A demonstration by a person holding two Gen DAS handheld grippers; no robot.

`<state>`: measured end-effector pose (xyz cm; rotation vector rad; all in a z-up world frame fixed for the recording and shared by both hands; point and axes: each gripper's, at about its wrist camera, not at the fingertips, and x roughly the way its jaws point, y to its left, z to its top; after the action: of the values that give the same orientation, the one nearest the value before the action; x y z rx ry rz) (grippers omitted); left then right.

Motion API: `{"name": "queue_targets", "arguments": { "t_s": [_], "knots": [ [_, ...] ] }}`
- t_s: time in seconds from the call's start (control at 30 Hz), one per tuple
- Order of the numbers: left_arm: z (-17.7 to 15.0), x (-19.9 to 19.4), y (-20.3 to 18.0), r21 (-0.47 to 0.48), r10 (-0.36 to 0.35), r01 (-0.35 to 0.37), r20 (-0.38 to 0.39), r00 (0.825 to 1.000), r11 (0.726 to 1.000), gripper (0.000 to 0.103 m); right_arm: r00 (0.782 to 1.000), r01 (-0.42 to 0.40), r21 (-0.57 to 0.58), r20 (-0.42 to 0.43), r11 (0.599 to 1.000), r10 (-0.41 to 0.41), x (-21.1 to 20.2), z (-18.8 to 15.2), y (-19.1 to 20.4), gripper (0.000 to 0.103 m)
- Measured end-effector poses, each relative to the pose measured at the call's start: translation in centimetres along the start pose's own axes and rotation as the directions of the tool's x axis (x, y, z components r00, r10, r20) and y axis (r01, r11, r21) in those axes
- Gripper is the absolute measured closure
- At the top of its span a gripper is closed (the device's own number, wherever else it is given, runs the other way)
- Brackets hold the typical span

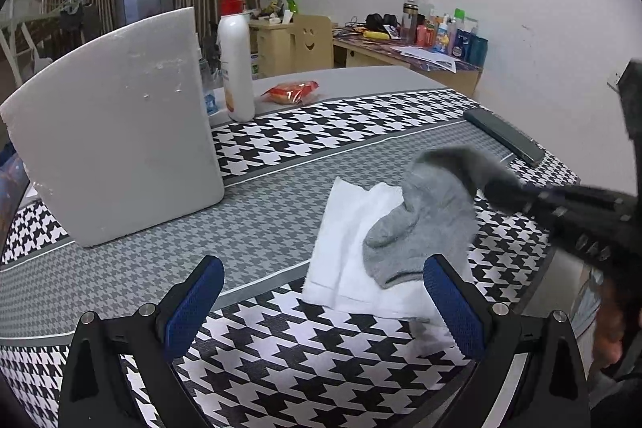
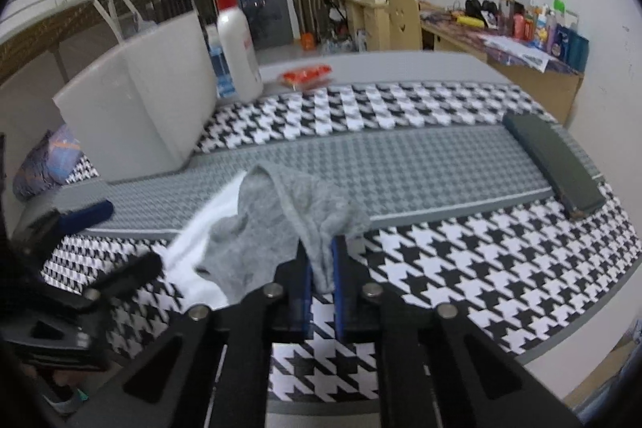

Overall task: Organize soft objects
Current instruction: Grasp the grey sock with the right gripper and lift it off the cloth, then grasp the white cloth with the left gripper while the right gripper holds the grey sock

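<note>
Grey knit sock [image 2: 261, 231], limp, lies partly on white folded cloth [image 1: 345, 243] near the worktop [image 1: 281, 360] front edge; cuff clamped by right tool [image 2: 321, 267]; left tool [image 1: 321, 303] wide, empty.

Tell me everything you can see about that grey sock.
The grey sock is a short ankle sock of soft knit, rumpled, with a ribbed cuff. The right gripper is shut on a fold near its cuff, lifting that end, while the rest droops onto the white cloth it lies across, over the houndstooth cover. The open left gripper is nearby but does not touch it.
</note>
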<state>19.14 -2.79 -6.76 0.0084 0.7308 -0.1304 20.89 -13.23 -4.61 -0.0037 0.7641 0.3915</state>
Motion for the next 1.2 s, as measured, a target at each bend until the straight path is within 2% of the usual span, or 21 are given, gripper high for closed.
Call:
{"name": "queue_targets", "arguments": {
  "t_s": [0.13, 0.5, 0.83, 0.9, 1.07, 1.2],
  "knots": [
    [-0.1, 0.0, -0.7, 0.024, -0.009, 0.009, -0.004, 1.0, 1.0, 0.003, 0.998, -0.008, 0.014, 0.058, 1.0, 0.007, -2.0, 0.5, -0.5, 0.092],
    [0.2, 0.2, -2.2, 0.043, -0.024, 0.024, -0.012, 1.0, 0.999, 0.003, 0.983, 0.027, 0.086, 0.181, 0.996, -0.042, -6.7, 0.9, -3.5, 0.092],
    [0.3, 0.1, -3.2, 0.05, -0.039, 0.04, -0.009, 0.999, 0.998, 0.003, 0.968, -0.009, 0.078, 0.25, 0.997, -0.011, -9.8, 1.2, -4.1, 0.092],
    [0.4, 0.1, -3.5, 0.055, -0.052, 0.052, -0.011, 0.999, 0.997, 0.003, 0.965, 0.03, 0.08, 0.258, 0.996, -0.05, -10.1, 1.2, -4.4, 0.092],
    [1.0, 0.6, -4.4, 0.066, -0.061, 0.062, -0.015, 0.998, 0.996, 0.003, 0.975, 0.104, 0.083, 0.187, 0.991, -0.118, -8.2, 0.6, -5.6, 0.092],
    [1.4, 1.6, -5.2, 0.061, -0.077, 0.08, -0.036, 0.996, 0.995, 0.003, 0.987, 0.131, 0.074, 0.079, 0.989, -0.137, -4.6, -0.6, -6.5, 0.09]
  ]
}}
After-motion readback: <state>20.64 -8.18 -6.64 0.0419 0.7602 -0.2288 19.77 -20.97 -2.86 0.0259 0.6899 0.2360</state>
